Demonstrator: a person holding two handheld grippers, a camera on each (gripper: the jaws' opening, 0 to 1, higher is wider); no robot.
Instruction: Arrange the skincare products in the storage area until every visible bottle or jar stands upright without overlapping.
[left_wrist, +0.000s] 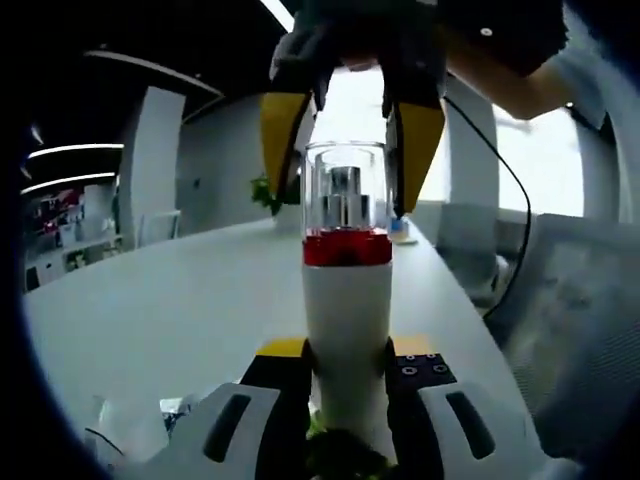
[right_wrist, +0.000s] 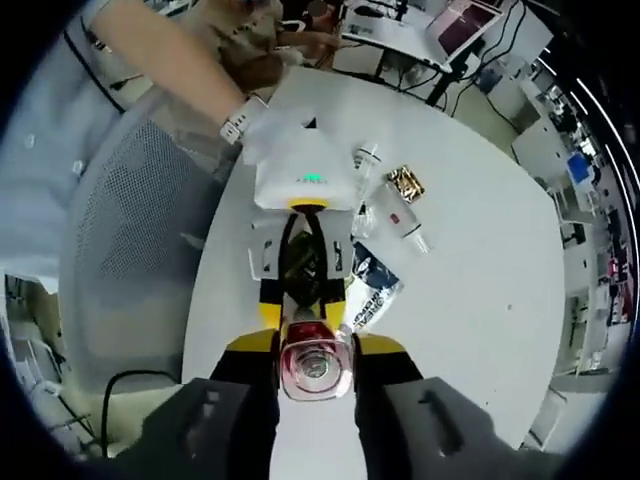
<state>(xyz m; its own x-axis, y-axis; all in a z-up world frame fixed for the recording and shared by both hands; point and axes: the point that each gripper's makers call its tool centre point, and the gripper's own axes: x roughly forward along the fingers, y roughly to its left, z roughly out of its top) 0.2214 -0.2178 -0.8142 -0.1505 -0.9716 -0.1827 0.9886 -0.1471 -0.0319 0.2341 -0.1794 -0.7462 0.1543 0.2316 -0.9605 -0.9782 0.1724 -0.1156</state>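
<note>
A tall white pump bottle (left_wrist: 347, 330) with a red band and a clear cap (left_wrist: 345, 195) stands upright above a white table (left_wrist: 160, 310), and it serves here as the landmark. In the left gripper view, the left gripper (left_wrist: 345, 400) has its yellow-tipped jaws clenched on the bottle's lower body, one jaw pressed to each side. Above the bottle, the right gripper (left_wrist: 350, 150) reaches down with a yellow jaw on either side of the clear cap; it looks closed on the cap, though contact is hard to confirm from this angle. In the right gripper view, looking straight down on the cap, the right gripper (right_wrist: 315, 360) brackets the red-ringed top closely. Beyond the bottle lie a dark printed sachet (right_wrist: 370, 290), then a clear tube with a red mark (right_wrist: 395, 215) lying flat, another small clear tube (right_wrist: 365, 160) and a small gold-brown item (right_wrist: 405, 182), all resting on the table and not yet upright. To the left of the bottle is a grey mesh chair (right_wrist: 140, 230). Risk, as a judgement: the two grippers pulling apart could pop the cap off, or a squeeze on the smooth cap could tilt the bottle so it topples onto the tubes when set down. The sachet's white lettering is too blurred to read; no brand is legible anywhere.
</note>
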